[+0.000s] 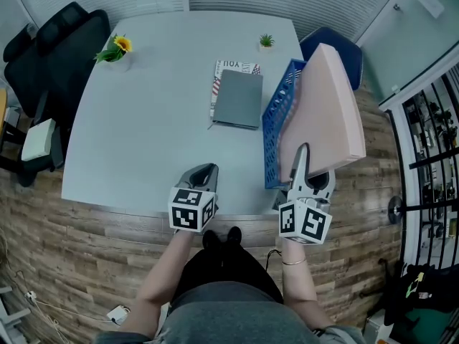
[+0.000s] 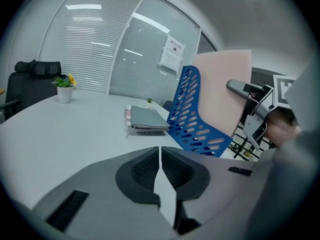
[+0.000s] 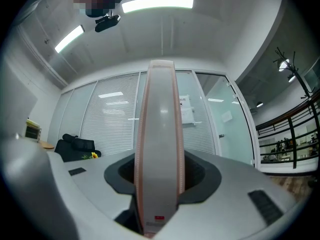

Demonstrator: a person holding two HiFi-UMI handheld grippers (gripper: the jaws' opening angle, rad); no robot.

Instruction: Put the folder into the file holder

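Observation:
A thick pink folder (image 1: 323, 113) hangs tilted over the blue file holder (image 1: 276, 120) at the table's right edge. Its lower side lies along the holder's slotted wall. My right gripper (image 1: 308, 165) is shut on the folder's near end. In the right gripper view the folder's spine (image 3: 160, 149) stands upright and fills the gap between the pads. From the left gripper view the folder (image 2: 222, 89) rises behind the blue holder (image 2: 192, 119). My left gripper (image 1: 204, 170) rests at the table's near edge, shut (image 2: 160, 156) with nothing in it.
A grey notebook (image 1: 239, 97) lies on a magazine just left of the holder. A yellow flower in a pot (image 1: 115, 51) and a small green plant (image 1: 266, 42) stand at the far side of the grey table (image 1: 143, 120). A black chair (image 1: 54, 49) stands at far left.

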